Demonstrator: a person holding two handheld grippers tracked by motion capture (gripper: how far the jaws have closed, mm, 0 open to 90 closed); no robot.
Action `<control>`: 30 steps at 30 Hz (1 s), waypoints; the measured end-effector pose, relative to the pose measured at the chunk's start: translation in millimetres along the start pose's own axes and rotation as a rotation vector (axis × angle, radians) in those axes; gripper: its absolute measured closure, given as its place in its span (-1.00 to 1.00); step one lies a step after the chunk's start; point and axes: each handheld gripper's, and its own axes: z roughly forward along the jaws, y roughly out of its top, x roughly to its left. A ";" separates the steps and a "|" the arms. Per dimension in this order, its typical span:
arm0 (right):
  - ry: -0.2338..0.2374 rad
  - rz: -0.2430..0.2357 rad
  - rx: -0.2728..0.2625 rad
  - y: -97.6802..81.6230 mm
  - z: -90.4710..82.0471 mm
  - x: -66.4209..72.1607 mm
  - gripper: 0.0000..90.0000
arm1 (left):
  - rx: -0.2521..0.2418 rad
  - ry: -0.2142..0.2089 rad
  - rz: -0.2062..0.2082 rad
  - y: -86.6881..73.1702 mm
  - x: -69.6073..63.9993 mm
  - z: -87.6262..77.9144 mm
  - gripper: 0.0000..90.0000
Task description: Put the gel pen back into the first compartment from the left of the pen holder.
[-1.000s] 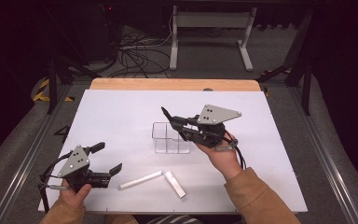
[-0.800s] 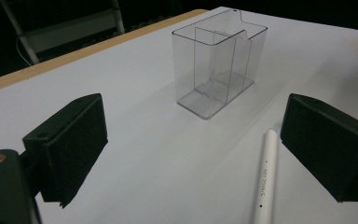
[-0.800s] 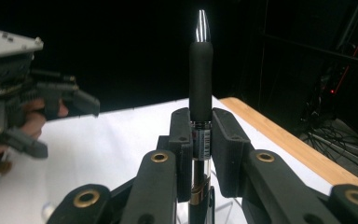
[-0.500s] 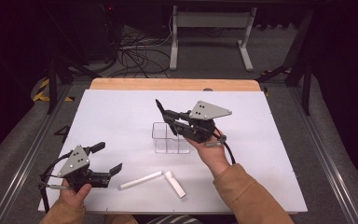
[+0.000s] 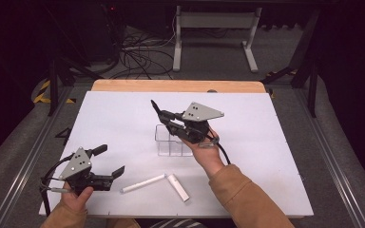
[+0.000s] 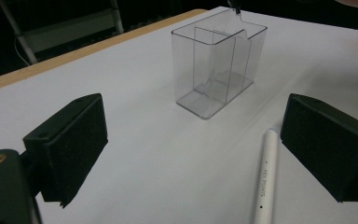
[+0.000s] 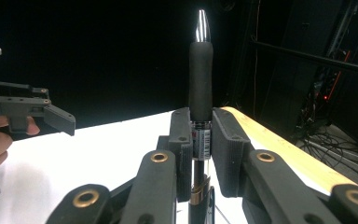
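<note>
My right gripper (image 5: 167, 121) is shut on a black pen (image 5: 157, 109) with a silver tip, holding it slanted just above a clear plastic divided container (image 5: 171, 142) at the table's middle. In the right gripper view the pen (image 7: 200, 79) stands upright between the pads of the right gripper (image 7: 200, 140). My left gripper (image 5: 110, 160) rests open near the front left edge with nothing between its pads. In the left gripper view the left gripper (image 6: 196, 149) faces the container (image 6: 219, 60), and a white pen (image 6: 265, 182) lies by the right pad.
A long white pen (image 5: 143, 183) and a shorter white piece (image 5: 178, 186) lie on the white table (image 5: 266, 142) in front of the container. A wooden strip (image 5: 171, 86) edges the far side. Cables and a desk frame sit on the floor beyond.
My right gripper has carried the black pen a little left and toward the container. The left gripper has stayed in place, open.
</note>
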 end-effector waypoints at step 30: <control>0.024 0.015 0.021 -14.5 25.0 3.5 0.75 | 0.004 -0.006 -0.013 -1.2 2.6 1.3 -0.82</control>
